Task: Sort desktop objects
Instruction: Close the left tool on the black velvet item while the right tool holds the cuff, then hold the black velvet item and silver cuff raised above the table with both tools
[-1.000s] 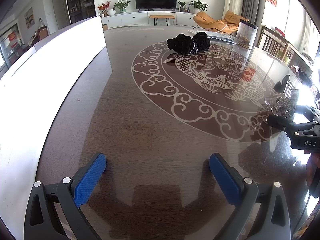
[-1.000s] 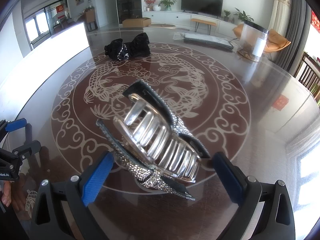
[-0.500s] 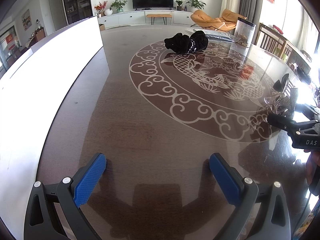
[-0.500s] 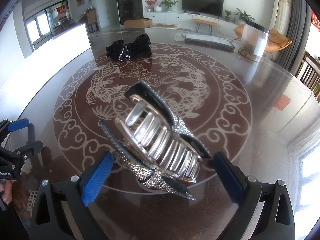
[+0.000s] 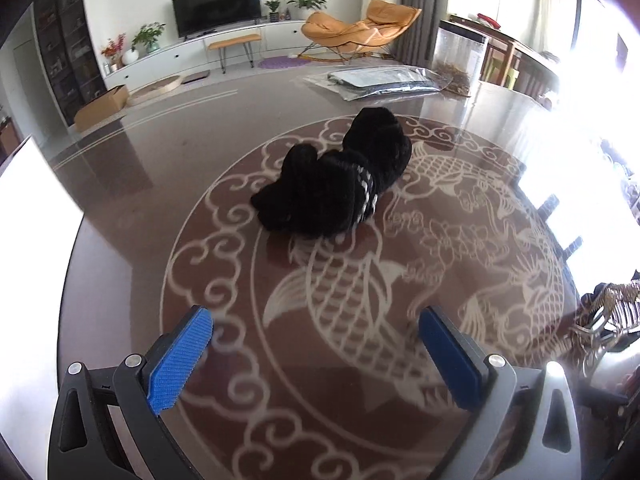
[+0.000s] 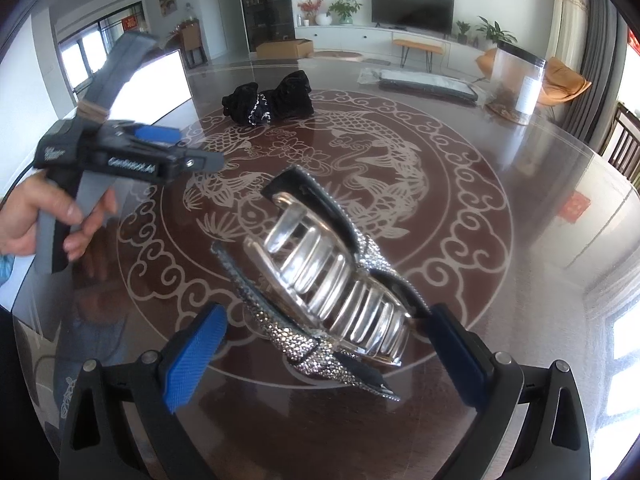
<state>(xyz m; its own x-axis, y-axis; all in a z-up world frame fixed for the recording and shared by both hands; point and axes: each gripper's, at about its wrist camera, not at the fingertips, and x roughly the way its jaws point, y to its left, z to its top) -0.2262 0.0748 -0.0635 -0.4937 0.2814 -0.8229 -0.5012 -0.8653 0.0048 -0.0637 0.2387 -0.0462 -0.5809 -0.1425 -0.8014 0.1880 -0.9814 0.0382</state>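
Straddling the rhinestone hair claw (image 6: 320, 300), the right gripper (image 6: 324, 356) has its fingers spread wide, one blue pad on each side of the clip, neither clearly touching it. The claw lies on the glass-topped desk (image 6: 500, 280), tilted across the gap, so a good grasp likely means closing slowly on the sparkly body rather than the curved silver teeth, which could slip or spring. Far up the desk sits a black scrunchie (image 5: 340, 184); the left gripper (image 5: 316, 356), fingers also wide and empty, points toward it from well short and should probably line up over its middle.
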